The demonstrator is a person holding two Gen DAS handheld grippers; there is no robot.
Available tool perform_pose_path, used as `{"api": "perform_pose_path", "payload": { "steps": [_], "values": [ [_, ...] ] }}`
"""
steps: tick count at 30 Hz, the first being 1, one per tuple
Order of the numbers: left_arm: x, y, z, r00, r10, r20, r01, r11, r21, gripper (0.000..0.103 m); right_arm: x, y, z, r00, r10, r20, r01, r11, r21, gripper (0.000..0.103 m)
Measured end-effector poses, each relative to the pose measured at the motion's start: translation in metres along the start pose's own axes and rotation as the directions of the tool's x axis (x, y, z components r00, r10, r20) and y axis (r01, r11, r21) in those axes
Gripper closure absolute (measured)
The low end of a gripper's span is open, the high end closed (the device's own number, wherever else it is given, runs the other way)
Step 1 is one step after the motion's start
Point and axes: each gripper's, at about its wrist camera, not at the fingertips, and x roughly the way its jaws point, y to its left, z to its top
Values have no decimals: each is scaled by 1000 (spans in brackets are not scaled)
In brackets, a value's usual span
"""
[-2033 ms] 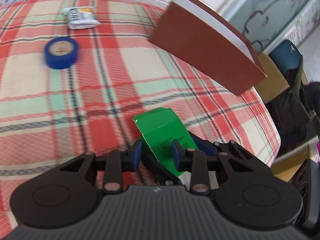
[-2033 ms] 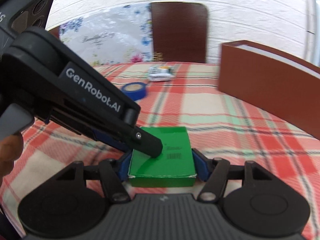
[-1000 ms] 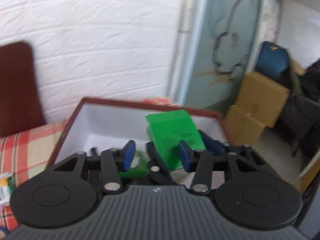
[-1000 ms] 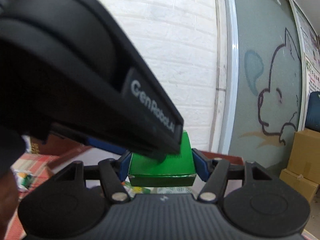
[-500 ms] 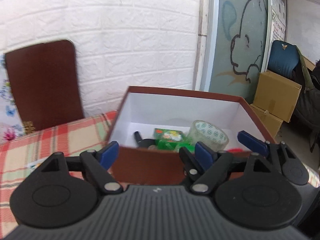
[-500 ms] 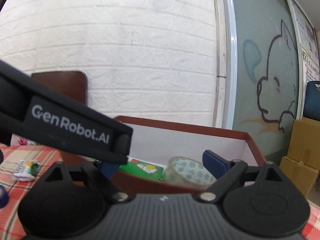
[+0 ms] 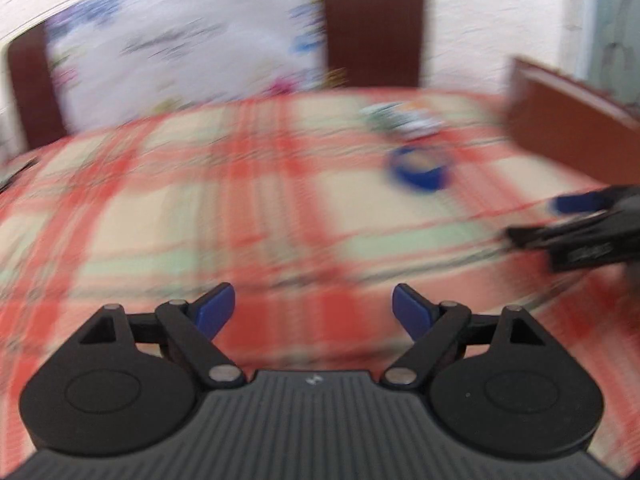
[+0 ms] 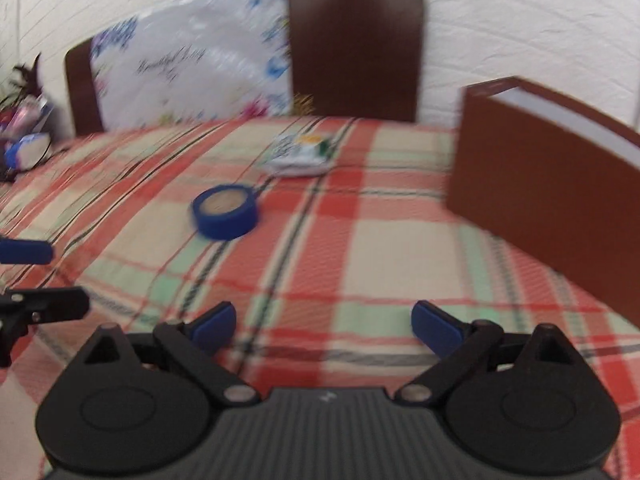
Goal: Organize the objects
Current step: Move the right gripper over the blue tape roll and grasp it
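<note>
I am looking over the plaid table (image 8: 392,248), with the brown box (image 8: 532,184) standing at its right edge. My right gripper (image 8: 322,320) and left gripper (image 7: 312,306) have just been opening; both are gaping wide and carrying nothing. The white packet (image 8: 300,156) is lying beyond the blue tape roll (image 8: 225,216), mid-table. I judge I should be slowing and straddling the roll squarely before closing.

Both views are taken low over the plaid tablecloth (image 8: 400,248), angled down, facing the brown chair back (image 8: 356,48) at the wall. Shared in both: blue tape roll (image 7: 420,166), snack packet (image 8: 300,154), brown box (image 8: 552,184). The left view is heavily blurred.
</note>
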Motion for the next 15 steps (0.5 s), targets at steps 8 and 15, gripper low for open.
{"api": "perform_pose_path", "payload": {
  "steps": [8,15],
  "values": [
    [15,69,8,993,117,25,-113,987,-110,6,25,45,24,1000,1,-6,-1,1000,4,4],
    [37,78,17,996,77,43,-71,990,-121,2,44,66,38,999,-42,12,42,998,42,3]
  ]
}}
